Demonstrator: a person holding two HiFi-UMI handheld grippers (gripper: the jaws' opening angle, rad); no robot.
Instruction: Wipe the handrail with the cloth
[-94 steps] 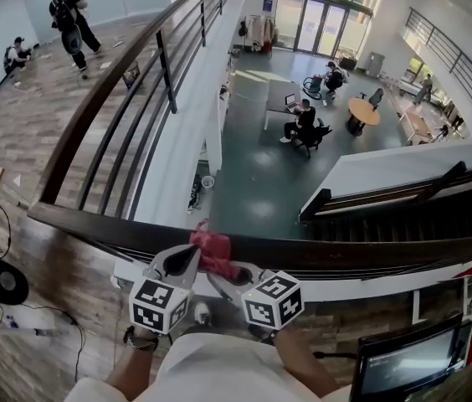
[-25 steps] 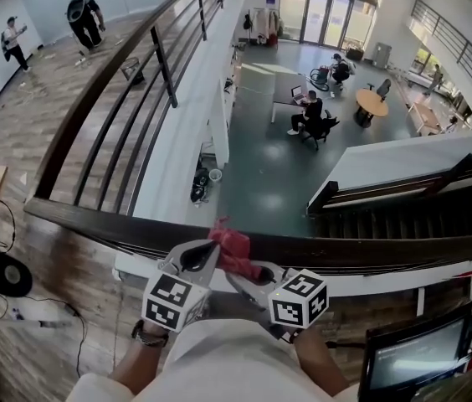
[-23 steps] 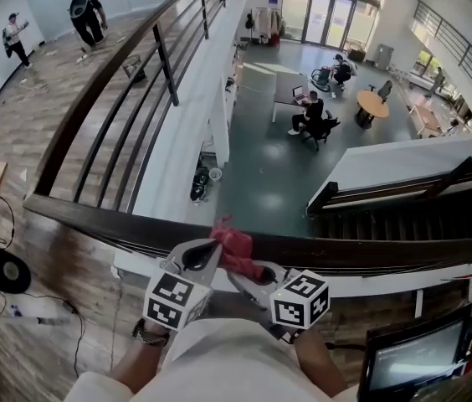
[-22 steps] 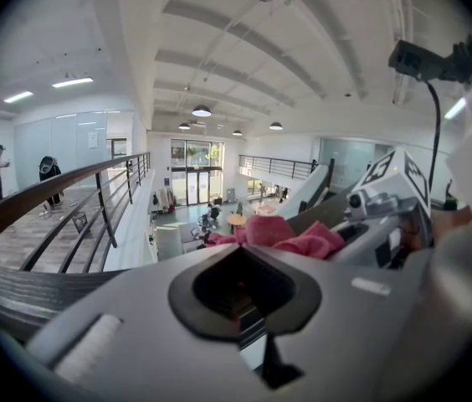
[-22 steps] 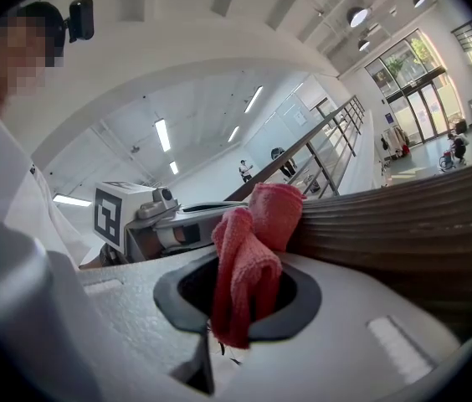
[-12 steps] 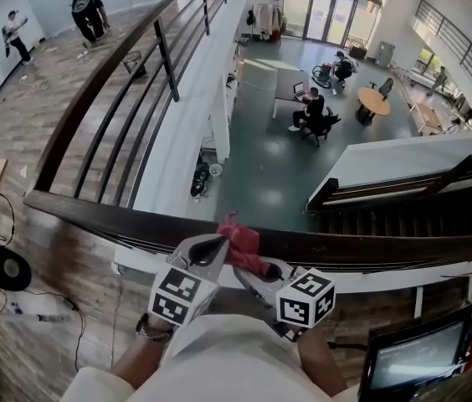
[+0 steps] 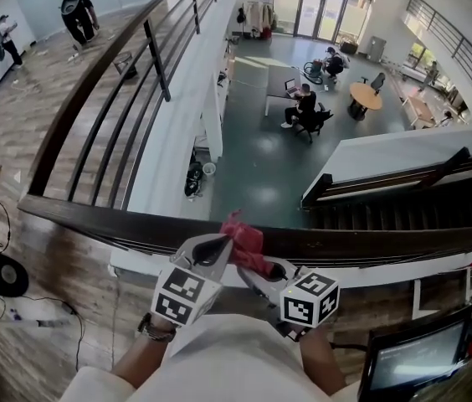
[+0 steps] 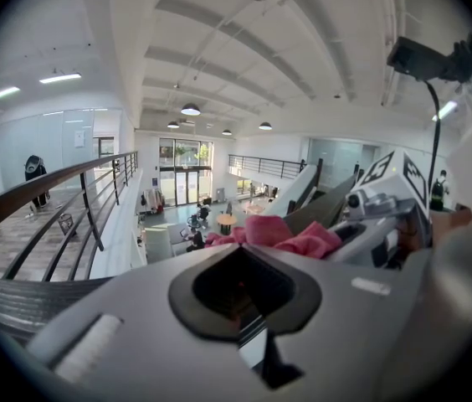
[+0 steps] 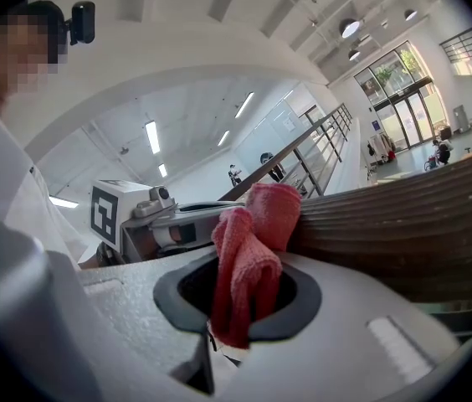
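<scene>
The right claw (image 7: 263, 265) is closed on the cloth (image 7: 244, 239), a red bunch pinched between its 2 jaws. In the right gripper view the cloth (image 9: 248, 254) hangs down through the dark opening of the right claw (image 9: 238, 266) and its upper fold lies against the dark ribbed side of the handrail (image 9: 403, 224). In the head view the cloth sits on the handrail (image 7: 94, 216) about midway along the near span, which runs from the left edge to the right edge of the view; a 2nd span leaves its left end and runs away toward the top.

The left claw (image 7: 218, 244) is just beside the cloth on its left, its tip at the near edge of the handrail. In the left gripper view the jaws of the left claw (image 8: 243, 251) are together with nothing held between them, and the cloth (image 8: 290, 234) shows just past their tip, with the right claw (image 8: 378, 216) behind it. The handrail (image 8: 18, 296) passes at the lower left of that view.

Each claw carries a marker cube (image 7: 184, 294), the other cube (image 7: 310, 298) near it. A watch (image 7: 156, 329) is on the left wrist. A monitor (image 7: 403, 363) stands at the lower right. Past the handrail lies a lower floor with a round table (image 7: 364, 96) and a seated person (image 7: 303, 107). 2 people (image 7: 77, 15) are on the wooden floor at the upper left
</scene>
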